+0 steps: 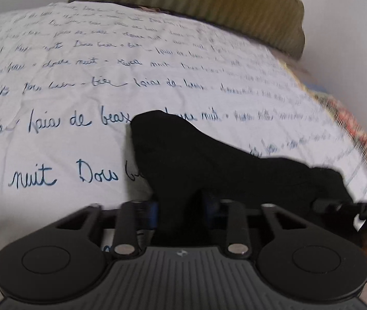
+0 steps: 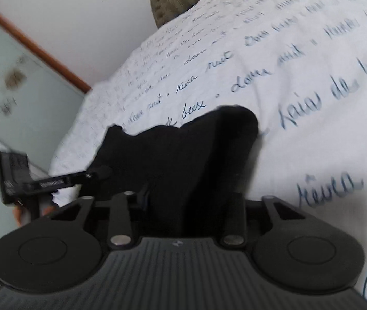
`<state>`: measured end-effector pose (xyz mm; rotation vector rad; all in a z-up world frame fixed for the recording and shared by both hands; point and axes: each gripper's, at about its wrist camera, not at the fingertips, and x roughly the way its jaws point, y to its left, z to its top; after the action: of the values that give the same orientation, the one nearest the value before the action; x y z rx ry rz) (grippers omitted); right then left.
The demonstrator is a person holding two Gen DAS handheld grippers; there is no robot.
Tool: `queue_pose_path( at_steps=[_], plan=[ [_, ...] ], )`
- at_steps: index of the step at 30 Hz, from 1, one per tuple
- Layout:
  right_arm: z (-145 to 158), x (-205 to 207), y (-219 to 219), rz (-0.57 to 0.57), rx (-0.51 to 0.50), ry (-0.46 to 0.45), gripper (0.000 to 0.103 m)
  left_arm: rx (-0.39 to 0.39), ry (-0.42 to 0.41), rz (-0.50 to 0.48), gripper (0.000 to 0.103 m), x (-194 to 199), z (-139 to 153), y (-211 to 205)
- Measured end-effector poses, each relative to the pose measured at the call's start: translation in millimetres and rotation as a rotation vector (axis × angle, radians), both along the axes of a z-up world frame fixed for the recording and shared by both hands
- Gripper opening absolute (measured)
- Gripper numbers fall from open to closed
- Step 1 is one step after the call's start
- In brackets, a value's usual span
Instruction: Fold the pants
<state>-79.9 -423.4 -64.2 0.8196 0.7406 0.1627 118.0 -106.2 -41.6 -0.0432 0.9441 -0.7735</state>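
The left gripper [image 1: 181, 206] is clenched on a bunch of the black pants [image 1: 209, 160], the cloth pulled in between its two fingers and swallowing the tips so they cannot be made out. From that pinch the fabric runs forward and to the right in a dark ridge, lifted off the bedding near the tool and sagging down onto it farther out. The tool is held low and nearly level, pointing across the bed toward its head.

The right gripper [image 2: 191, 201] grasps the same garment in the same way: black cloth [image 2: 183, 149] is gathered into its mouth and hides the fingertips. It is rolled to one side, so the bed runs slantwise through its view. Each tool shows in the other's camera, just beside it along the same edge of cloth: the right one at the far right of the left view [image 1: 338, 205], the left one at the left of the right view [image 2: 62, 180].

The pants lie on a white duvet [image 1: 80, 142] printed with rows of blue handwriting. Beyond it an olive ribbed cushion [image 1: 209, 5] sits against a pale wall [image 1: 351, 25]. A strip of orange patterned fabric [image 1: 359, 134] shows along the duvet's right edge. In the right view a wooden-trimmed pale panel [image 2: 15, 77] stands to the left of the bed, too blurred to tell more.
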Motion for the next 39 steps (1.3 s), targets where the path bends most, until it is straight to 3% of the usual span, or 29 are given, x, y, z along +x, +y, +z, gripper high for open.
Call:
queue_pose_path(
  at_steps=[4, 11, 19, 24, 27, 30, 32, 33, 36, 39],
  plan=[
    [8.3, -0.2, 14.3, -0.017, -0.062, -0.020, 0.028, -0.005, -0.011, 0.017, 0.011, -5.5, 6.2, 3.3],
    [49.5, 1.5, 40.1, 0.034, -0.231, -0.086, 0.027, -0.019, -0.096, 0.049, 0.009, -23.1, 29.7, 14.0],
    [72.8, 40.9, 60.5, 0.091, -0.254, -0.159, 0.027, 0.011, -0.196, 0.146, 0.009, -20.0, 52.8, 47.1],
    [66.8, 79.6, 72.8, 0.101, -0.235, -0.149, 0.027, 0.038, -0.213, 0.209, 0.009, 3.0, 64.9, 62.8],
    [48.7, 105.6, 77.9, 0.077, -0.263, -0.067, 0.029, 0.145, -0.212, 0.164, 0.014, 21.8, 48.9, 50.6],
    [23.9, 119.1, 75.8, 0.022, -0.313, 0.074, 0.054, 0.372, -0.209, 0.222, 0.016, 31.0, 24.9, 39.9],
    [25.6, 105.4, 70.2, -0.011, -0.276, 0.045, 0.056, 0.376, -0.258, 0.259, 0.018, 22.4, 22.4, 51.3],
    [31.7, 96.8, 69.4, -0.040, -0.306, 0.034, 0.062, 0.378, -0.285, 0.282, 0.019, 17.8, 24.4, 56.1],
    [64.2, 77.4, 83.8, -0.101, -0.570, -0.043, 0.065, 0.406, -0.366, 0.329, 0.019, 11.2, 37.6, 56.5],
    [91.3, 87.4, 113.3, -0.002, -0.677, -0.152, 0.064, 0.360, -0.372, 0.283, 0.020, 15.9, 52.1, 37.5]
  ],
)
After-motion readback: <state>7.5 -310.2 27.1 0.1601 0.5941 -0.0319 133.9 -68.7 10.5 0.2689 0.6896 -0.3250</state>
